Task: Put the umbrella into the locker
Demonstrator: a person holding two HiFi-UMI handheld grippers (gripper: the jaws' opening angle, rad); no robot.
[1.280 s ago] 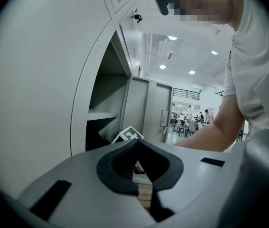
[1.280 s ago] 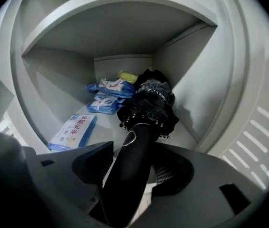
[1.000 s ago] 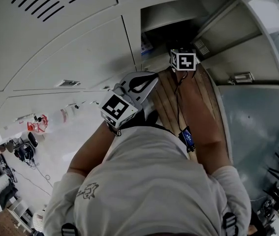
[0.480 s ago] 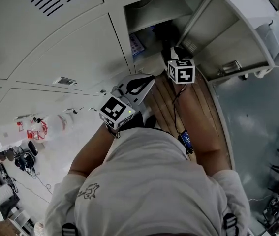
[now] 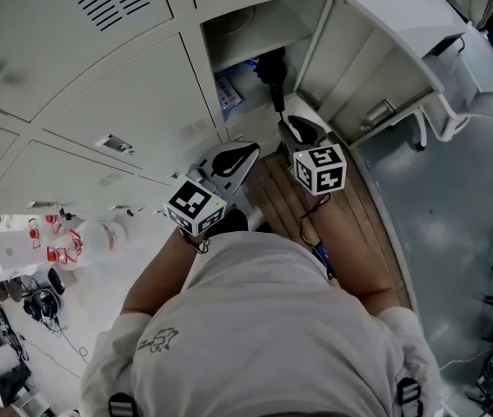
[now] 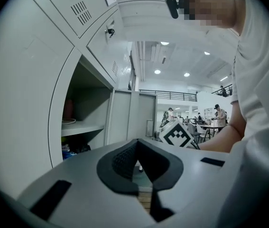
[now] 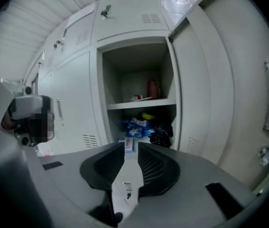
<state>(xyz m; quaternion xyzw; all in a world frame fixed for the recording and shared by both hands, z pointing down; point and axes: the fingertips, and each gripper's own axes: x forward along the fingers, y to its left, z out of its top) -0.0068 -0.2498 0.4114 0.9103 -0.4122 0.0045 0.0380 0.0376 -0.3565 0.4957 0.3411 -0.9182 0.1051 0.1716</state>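
Pulled back from the locker (image 7: 141,103), the right tongs (image 7: 131,145) are being closed empty; umbrella (image 7: 162,134) lies inside, straight ahead; left tongs (image 6: 136,141) together.

My left claw (image 5: 248,153) and right claw (image 5: 294,127) have pale grey shells and dark ribbed pads (image 7: 155,167). The right one's jaws are closing, with nothing between them. Each claw carries a white cube (image 5: 196,207) with black square markers. A thin black cable (image 5: 303,222) trails from the right cube. I wear a white short-sleeved shirt (image 5: 263,328) with a small sketch (image 5: 156,340) and black buckles (image 5: 123,404).
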